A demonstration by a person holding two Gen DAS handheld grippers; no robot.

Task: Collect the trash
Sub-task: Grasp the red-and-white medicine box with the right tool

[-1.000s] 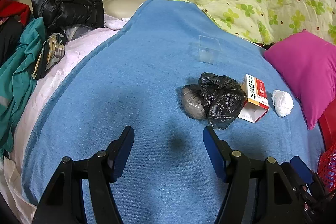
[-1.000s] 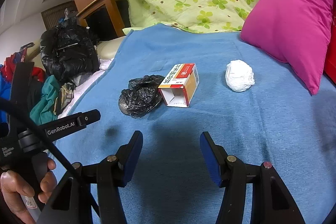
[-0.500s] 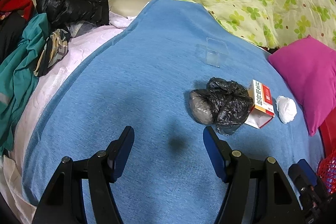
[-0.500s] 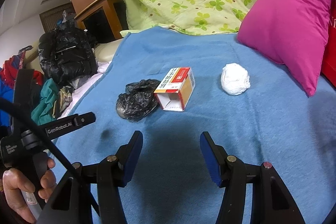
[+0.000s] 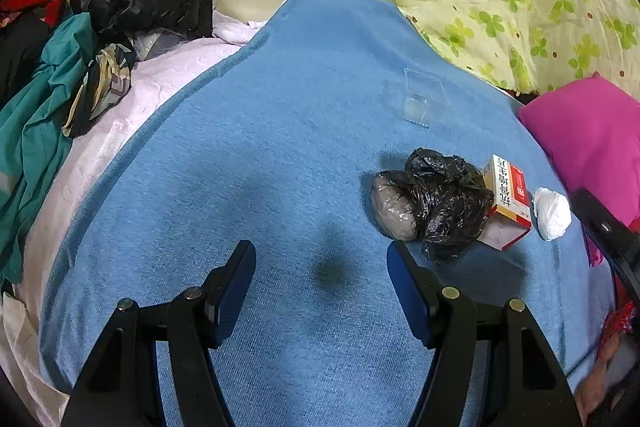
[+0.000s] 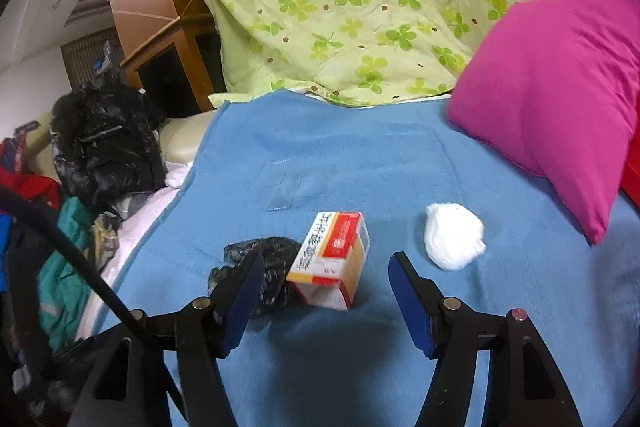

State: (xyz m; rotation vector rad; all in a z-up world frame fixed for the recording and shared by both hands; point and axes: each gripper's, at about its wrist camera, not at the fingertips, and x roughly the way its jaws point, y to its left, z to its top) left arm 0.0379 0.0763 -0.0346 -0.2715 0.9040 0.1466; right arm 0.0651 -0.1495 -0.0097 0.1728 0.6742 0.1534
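Lying on the blue blanket [image 6: 400, 163] are a black bag [image 5: 448, 203], a box [image 6: 332, 259] touching it and a white wad [image 6: 452, 241] just beside; from the box, the bag sits at nine o'clock, the wad at three; a clear, hard-to-read packet [image 5: 416, 99] lies at twelve; the right gripper [image 6: 324, 291] has its jaws opening, the box between them, seemingly untouched; the left gripper [image 5: 320, 279] holds nothing, jaws apart.

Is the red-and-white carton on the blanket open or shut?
Open. The red-and-white cardboard carton lies on its side on the blue blanket, its near end flap open, hollow inside showing.
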